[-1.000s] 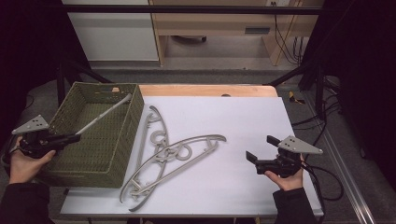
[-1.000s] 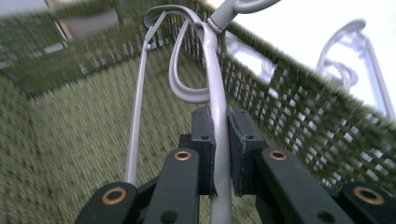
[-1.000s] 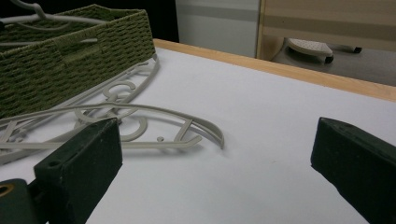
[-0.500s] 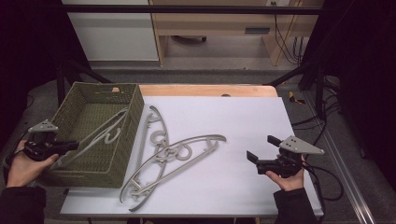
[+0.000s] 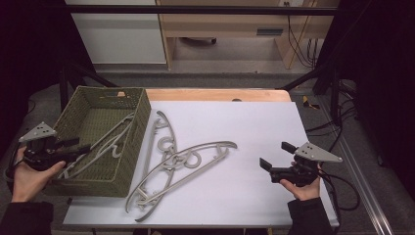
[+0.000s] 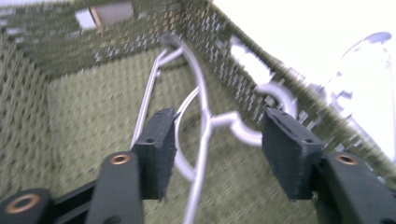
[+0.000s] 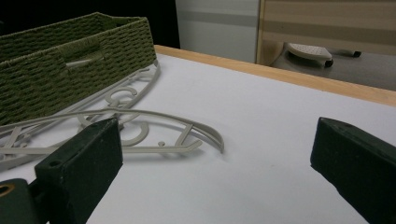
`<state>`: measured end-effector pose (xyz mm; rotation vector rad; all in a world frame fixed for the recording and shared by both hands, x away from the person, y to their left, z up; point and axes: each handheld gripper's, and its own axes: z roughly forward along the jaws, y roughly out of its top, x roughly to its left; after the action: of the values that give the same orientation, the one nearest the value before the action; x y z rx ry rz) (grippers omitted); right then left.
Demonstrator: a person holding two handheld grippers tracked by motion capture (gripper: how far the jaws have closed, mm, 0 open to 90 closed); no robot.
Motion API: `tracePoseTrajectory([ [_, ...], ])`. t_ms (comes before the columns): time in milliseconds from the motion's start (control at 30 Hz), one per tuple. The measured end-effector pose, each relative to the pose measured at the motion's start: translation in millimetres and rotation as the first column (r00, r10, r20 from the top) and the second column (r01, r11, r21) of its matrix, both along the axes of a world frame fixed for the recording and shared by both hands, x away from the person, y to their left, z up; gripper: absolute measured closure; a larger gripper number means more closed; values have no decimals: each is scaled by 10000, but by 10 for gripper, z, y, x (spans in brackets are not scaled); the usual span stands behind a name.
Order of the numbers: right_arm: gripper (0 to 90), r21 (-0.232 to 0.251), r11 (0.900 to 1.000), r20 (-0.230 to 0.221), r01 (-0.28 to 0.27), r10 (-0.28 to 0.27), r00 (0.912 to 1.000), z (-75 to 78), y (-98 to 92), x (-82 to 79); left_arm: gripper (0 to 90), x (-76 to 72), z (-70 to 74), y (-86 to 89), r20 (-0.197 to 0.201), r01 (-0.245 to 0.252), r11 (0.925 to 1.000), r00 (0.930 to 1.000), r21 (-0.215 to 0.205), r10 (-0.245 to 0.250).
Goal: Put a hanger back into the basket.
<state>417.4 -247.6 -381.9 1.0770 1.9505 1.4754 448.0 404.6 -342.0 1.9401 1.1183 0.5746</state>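
High view. Green woven basket stands at the table's left edge. One grey hanger lies inside it, slanting from the near left corner toward the right wall, apparently just deposited there. Two more hangers lie crossed on the white table top just beside the basket's right wall, judged to be awaiting the same transfer. The left gripper sits at the basket's near left rim, pointing inward over the hanger's end. The right gripper rests low at the table's right, well apart from the hangers, apparently on standby.

Left gripper view. The jaws stand about half open, having just been opening; the hanger runs between the pads without either pressing on it, so it is released and rests on the basket floor.

Right gripper view. The jaws stand wide with nothing between them; the loose hangers and basket lie beyond.
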Motion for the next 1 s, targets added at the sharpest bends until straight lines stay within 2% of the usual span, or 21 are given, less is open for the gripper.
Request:
tracePoseTrajectory([
  [67, 24, 0, 10000, 12, -2, 2, 10000, 0, -1, 1, 406, -22, 29, -65, 162, 111, 9998, 9998, -162, -108],
  [233, 24, 33, 10000, 19, 9, -9, 10000, 3, -4, 3, 288, -62, 36, -229, 573, 437, 9964, 9976, -729, -396],
  [333, 24, 33, 10000, 12, 3, -3, 10000, 1, -3, 6, 233, -87, 18, -347, 781, 601, 9946, 9955, -849, -535],
  [567, 24, 33, 10000, -6, 27, -27, 10000, 1, -5, 9, 162, -108, -7, -607, 828, 1062, 9899, 9917, -937, -986],
  [800, 24, 49, 10000, 5, 52, -52, 10000, 10, -12, 0, 107, -161, -48, -864, 896, 1612, 9830, 9841, -876, -1534],
  [900, 24, 45, 10000, 0, 67, -67, 10000, 10, -15, 0, 109, -187, -102, -991, 822, 1899, 9772, 9798, -950, -1824],
  [1000, 24, 9, 10000, 4, 61, -61, 10000, 4, -8, 5, 108, -188, -147, -1105, 624, 2121, 9745, 9762, -739, -2077],
])
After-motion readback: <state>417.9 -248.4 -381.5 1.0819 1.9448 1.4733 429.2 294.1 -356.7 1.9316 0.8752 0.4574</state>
